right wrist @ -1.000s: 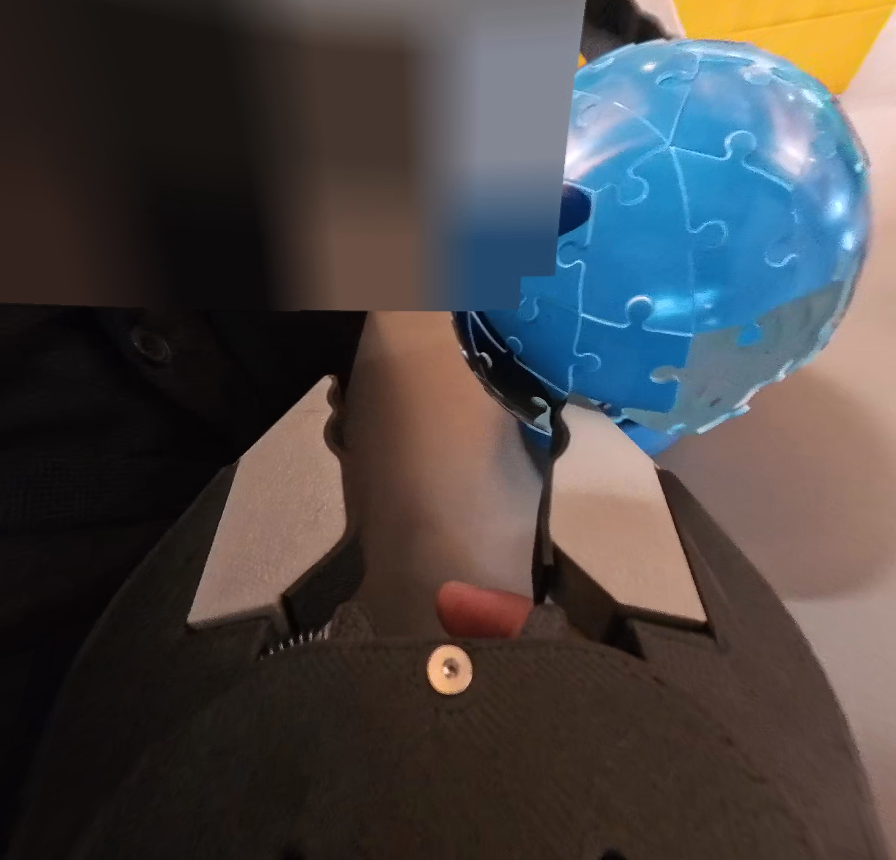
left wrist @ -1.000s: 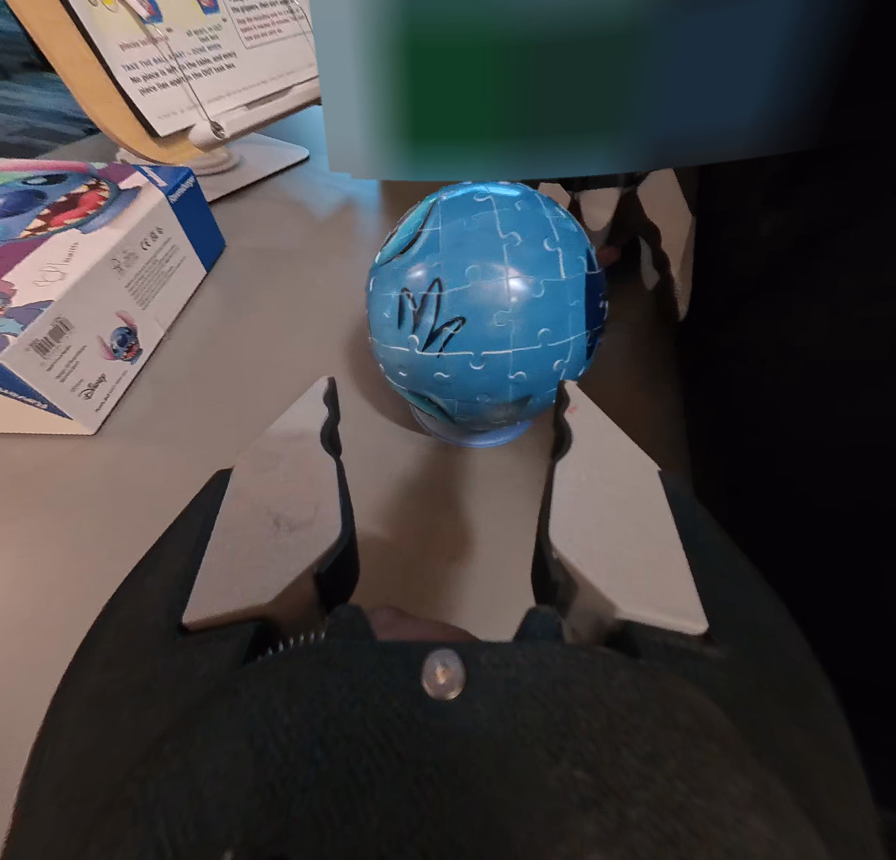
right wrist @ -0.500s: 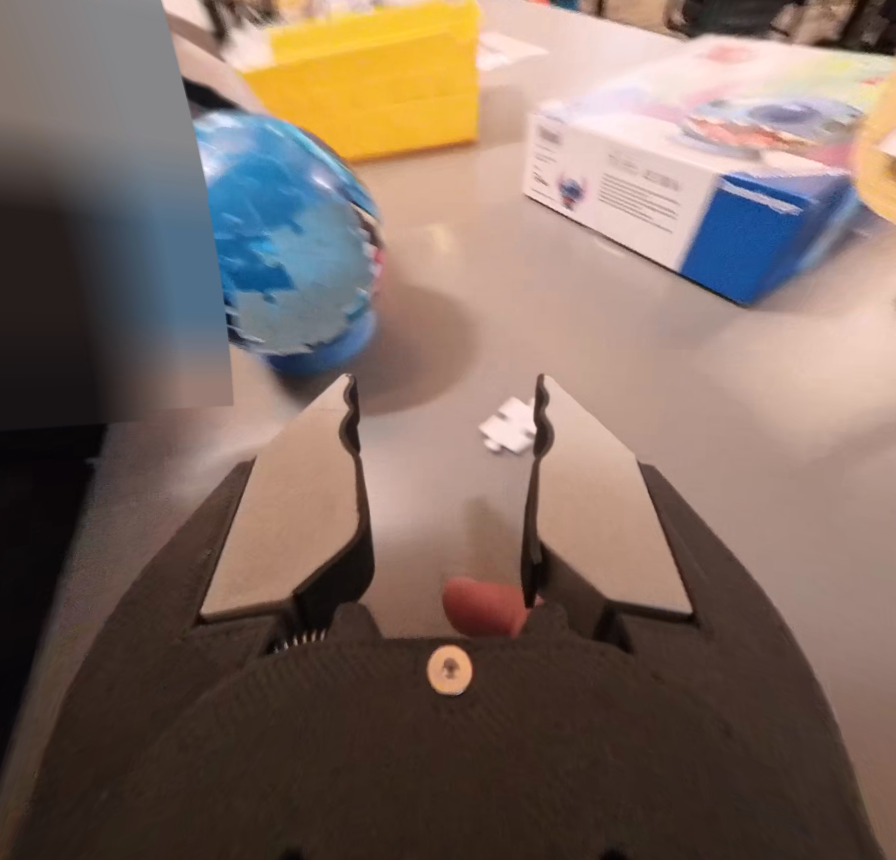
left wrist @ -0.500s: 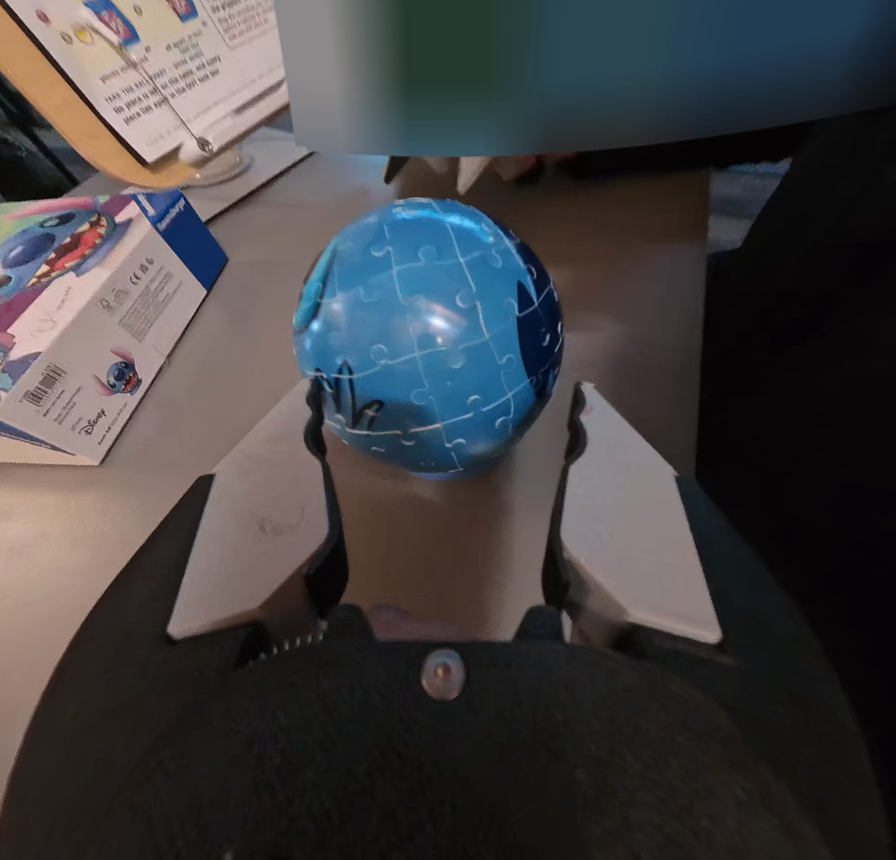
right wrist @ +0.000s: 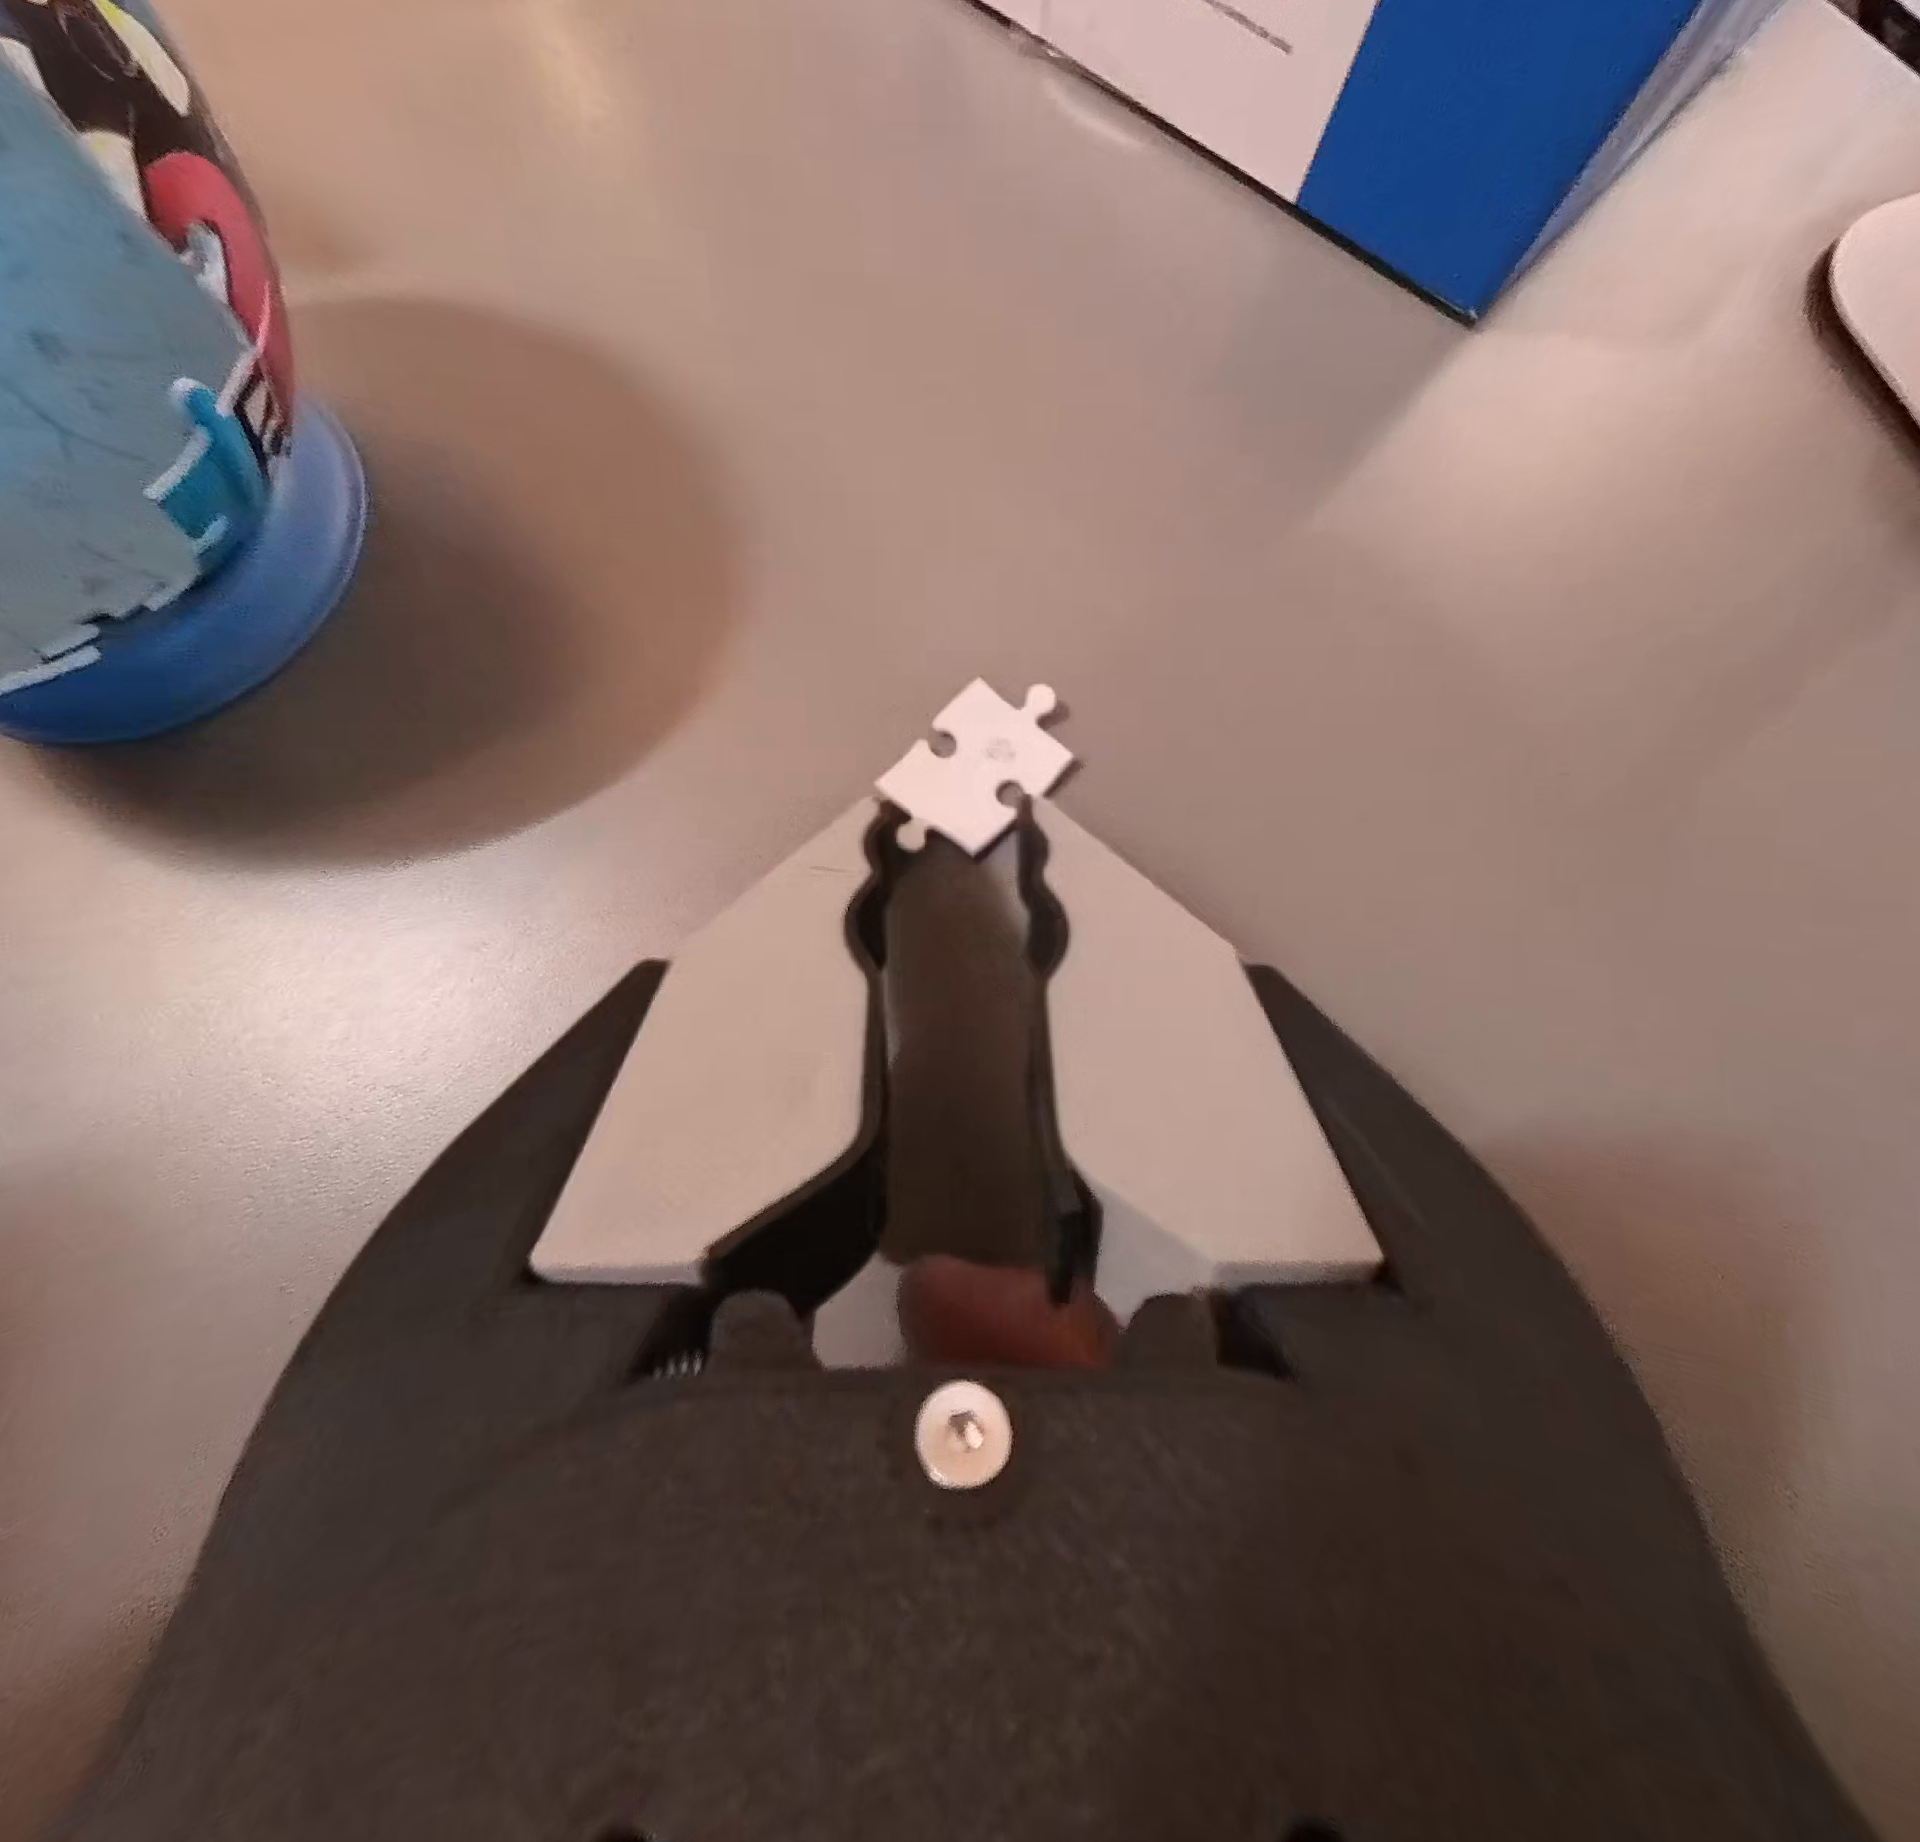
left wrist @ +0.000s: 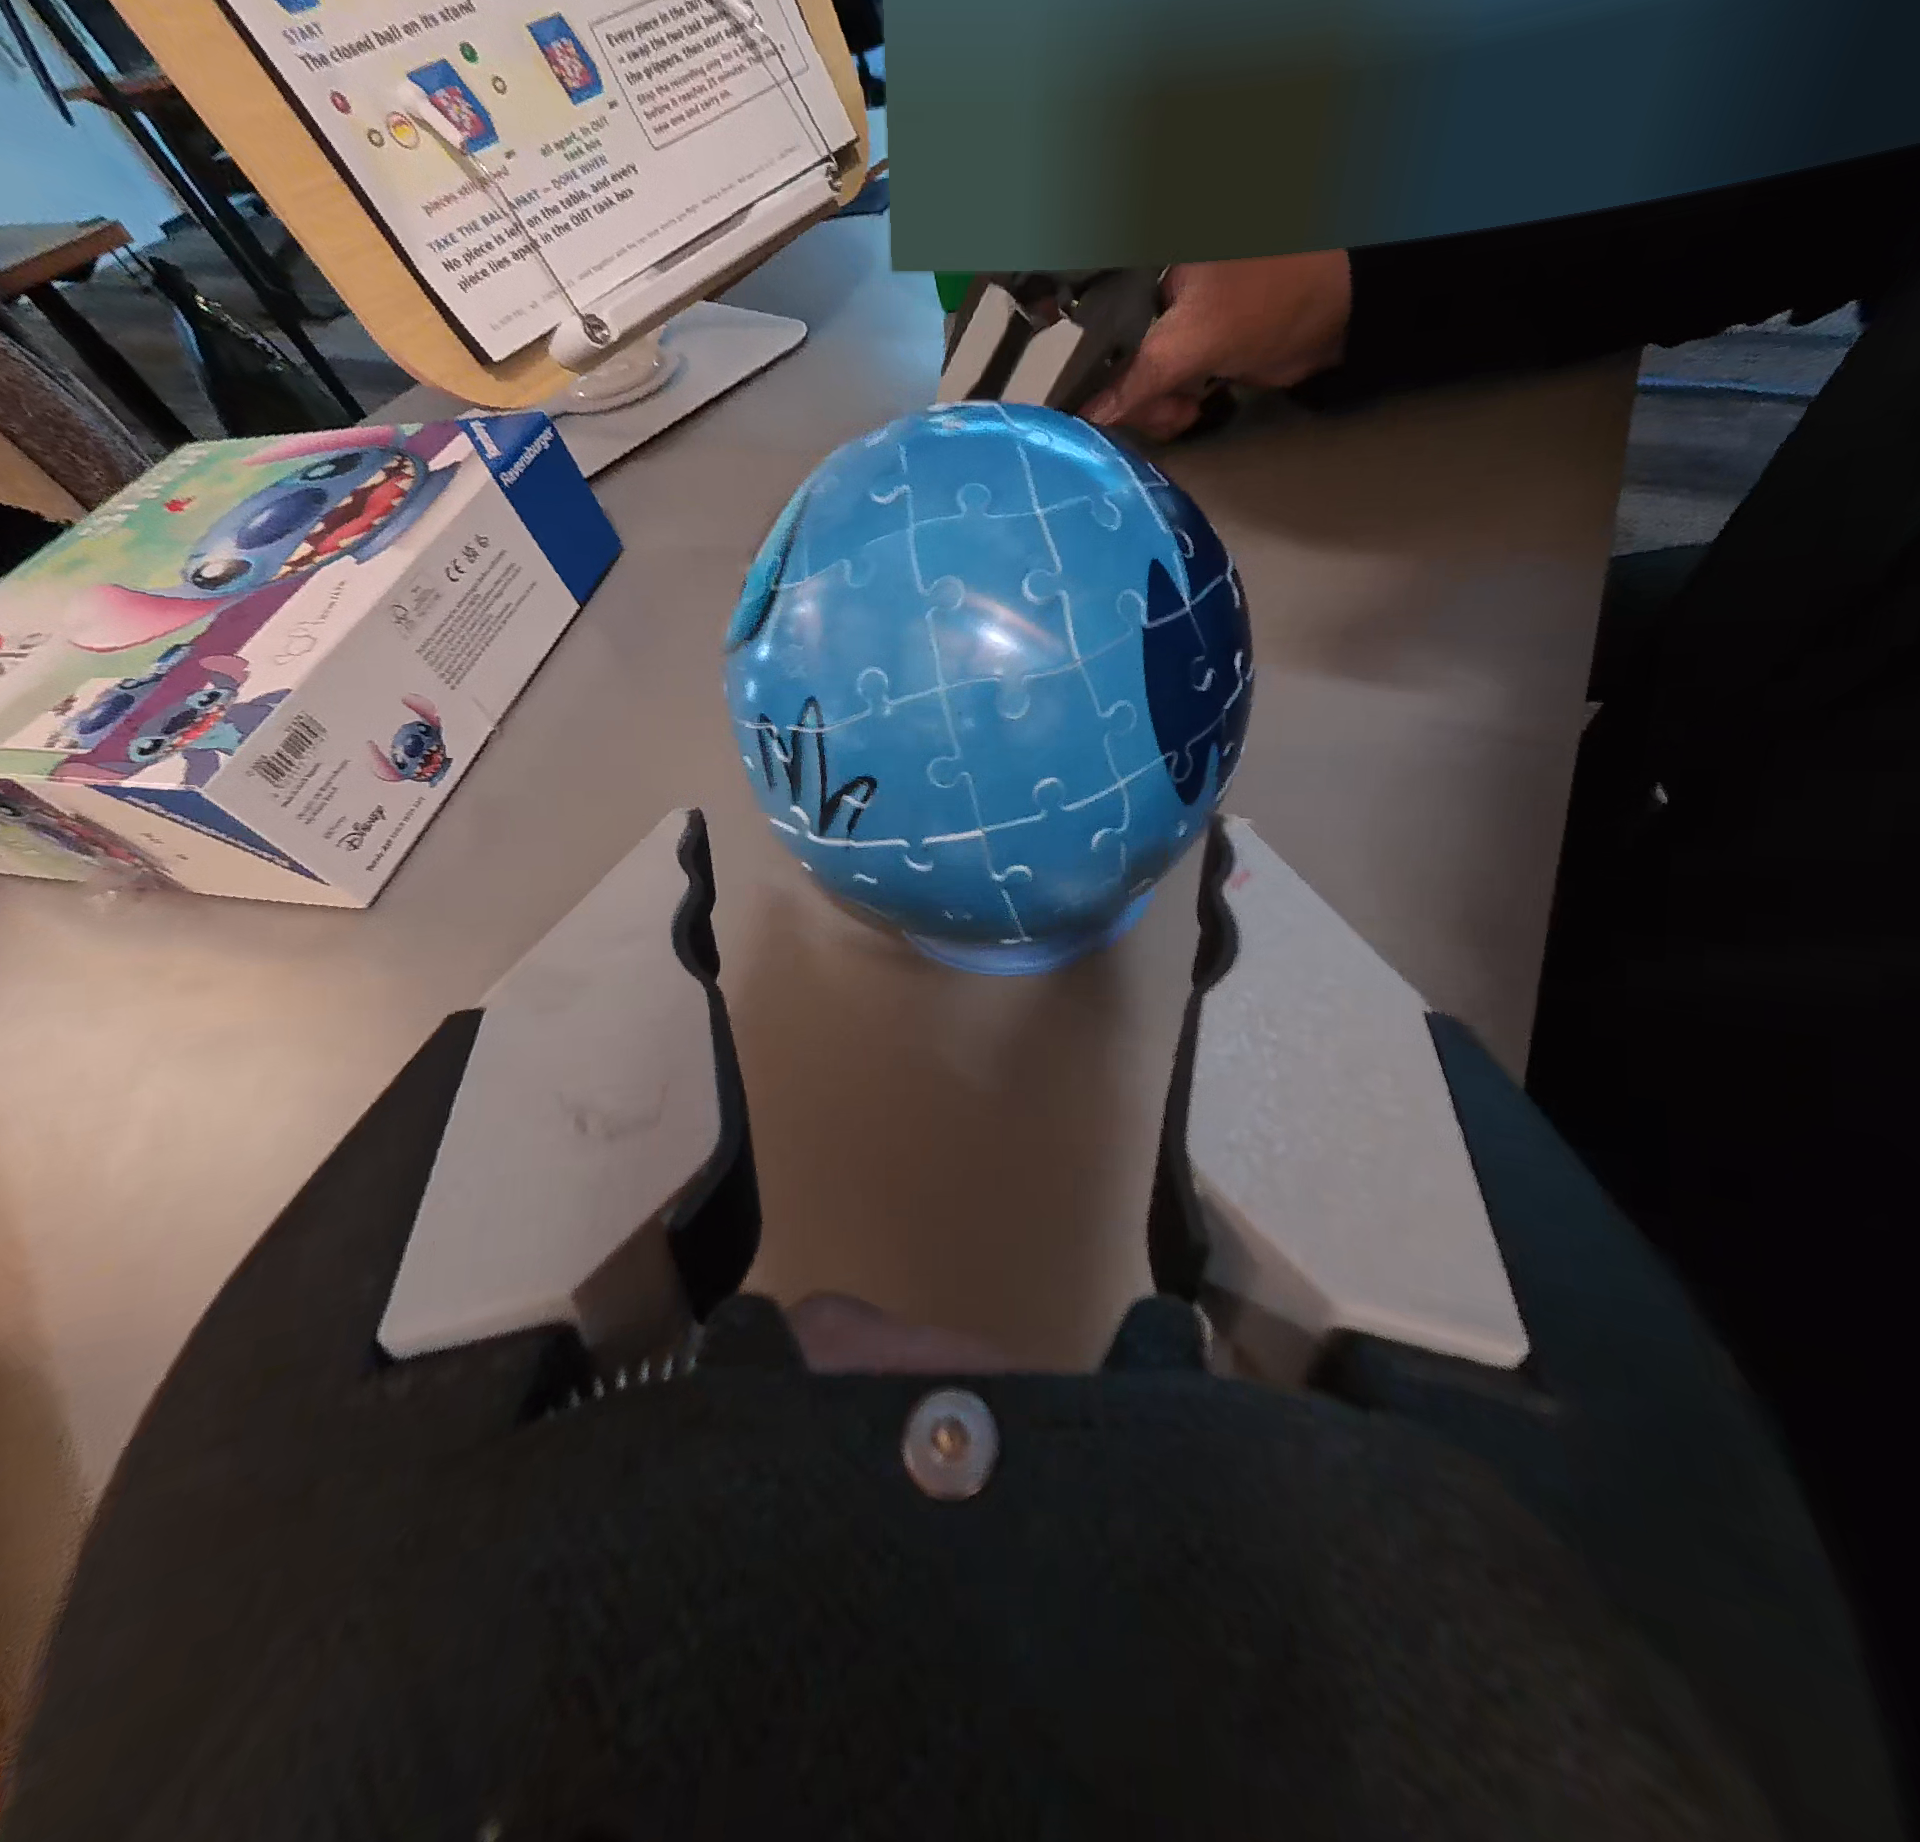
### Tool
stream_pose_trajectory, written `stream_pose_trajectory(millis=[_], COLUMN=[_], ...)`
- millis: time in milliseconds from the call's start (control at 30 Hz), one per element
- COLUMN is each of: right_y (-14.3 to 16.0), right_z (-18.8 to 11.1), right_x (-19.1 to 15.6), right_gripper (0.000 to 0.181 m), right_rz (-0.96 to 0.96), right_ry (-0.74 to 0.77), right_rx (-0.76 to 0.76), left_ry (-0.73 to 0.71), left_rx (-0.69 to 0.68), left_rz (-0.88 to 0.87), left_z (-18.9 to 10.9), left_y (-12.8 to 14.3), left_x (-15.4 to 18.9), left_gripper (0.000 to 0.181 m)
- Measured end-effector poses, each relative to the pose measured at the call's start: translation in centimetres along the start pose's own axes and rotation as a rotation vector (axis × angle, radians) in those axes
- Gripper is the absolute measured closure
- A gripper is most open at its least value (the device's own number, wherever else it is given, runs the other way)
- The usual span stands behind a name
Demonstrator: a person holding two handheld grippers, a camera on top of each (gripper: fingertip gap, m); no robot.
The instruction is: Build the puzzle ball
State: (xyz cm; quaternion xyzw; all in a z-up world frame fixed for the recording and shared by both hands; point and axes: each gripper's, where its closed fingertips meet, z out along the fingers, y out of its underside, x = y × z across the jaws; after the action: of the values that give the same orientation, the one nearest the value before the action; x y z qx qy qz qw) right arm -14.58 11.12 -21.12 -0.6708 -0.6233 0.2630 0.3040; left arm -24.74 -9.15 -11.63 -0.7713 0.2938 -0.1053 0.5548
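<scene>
On the grey table [right wrist: 1351, 753], just past the tips of our right gripper [right wrist: 954, 818], lay a single white puzzle piece [right wrist: 977, 759], blank side up. We had that gripper's jaws drawn close together, their tips at the piece's near corner; whether they already pinched its edge or merely touched it, we could not tell. The piece sat straight ahead of the jaws, flat on the table, with one knob pointing away and to the right.

Well to the left of it stood the puzzle ball [right wrist: 125, 338] on its blue stand [right wrist: 239, 608], and the side facing the right gripper looked ragged along its lower edge, so we judged a gap was waiting there. From the left wrist view the puzzle ball [left wrist: 987, 691] sat just beyond our left gripper [left wrist: 951, 836], whose jaws were spread wide on either side of its lower half without touching it.

We judged the right gripper nearer the piece and the left nearer the ball, so the next move turned on lifting the flat piece cleanly while the left steadied the ball. Beyond both lay the puzzle box [left wrist: 281, 670].
</scene>
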Motion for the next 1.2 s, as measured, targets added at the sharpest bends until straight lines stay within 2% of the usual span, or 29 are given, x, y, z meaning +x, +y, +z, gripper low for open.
stream_pose_trajectory(millis=[133, 233, 333, 433, 533, 633, 733, 800, 867, 967, 1067, 1200], right_y=[-0.3, -1.4, -3.7, -6.3, -8.4, -9.8, -10.1, -9.8, -9.5, -8.8, -8.9, -9.8], right_z=[0.3, -0.5, -2.2, -4.1, -5.6, -6.6, -6.9, -6.7, -6.5, -6.1, -7.1, -7.7], right_x=[-0.6, -1.1, -1.8, -2.0, -1.9, -1.7, -1.9, -1.5, -1.3, -2.1, -1.4, -2.5], right_gripper=[0.162, 0.162, 0.162, 0.162, 0.162, 0.162, 0.162, 0.162, 0.168, 0.164, 0.163, 0.159], right_rz=[-0.049, -0.051, -0.118, -0.205, -0.246, -0.25, -0.264, -0.281, -0.3, -0.309, -0.239, -0.076], right_ry=[-0.039, -0.083, -0.098, -0.044, 0.022, 0.087, 0.126, 0.182, 0.21, 0.135, 0.068, -0.216], right_rx=[0.003, 0.067, 0.157, 0.232, 0.294, 0.358, 0.378, 0.361, 0.364, 0.36, 0.395, 0.394], left_ry=[-0.036, -0.056, -0.045, 0.136, 0.245, 0.415, 0.531, 0.564, 0.539, 0.546, 0.653, 0.714], left_rx=[-0.01, -0.019, -0.039, -0.097, -0.281, -0.409, -0.413, -0.382, -0.394, -0.449, -0.542, -0.656], left_rz=[0.065, 0.063, -0.12, -0.274, -0.311, -0.418, -0.508, -0.527, -0.482, -0.4, -0.312, -0.185], left_z=[0.0, 1.0, 3.9, 8.3, 13.1, 16.2, 17.7, 18.2, 18.6, 18.7, 17.6, 17.3], left_y=[-1.8, -4.6, -8.3, -10.9, -9.6, -8.2, -8.2, -8.7, -8.1, -7.0, -6.8, -6.5], left_x=[-1.2, -3.5, -6.8, -7.4, -7.7, -5.6, -3.9, -3.4, -3.5, -3.4, -2.5, -1.9], left_gripper=[0.096, 0.104, 0.123, 0.141, 0.14, 0.138, 0.148, 0.178, 0.18, 0.181, 0.181, 0.181])
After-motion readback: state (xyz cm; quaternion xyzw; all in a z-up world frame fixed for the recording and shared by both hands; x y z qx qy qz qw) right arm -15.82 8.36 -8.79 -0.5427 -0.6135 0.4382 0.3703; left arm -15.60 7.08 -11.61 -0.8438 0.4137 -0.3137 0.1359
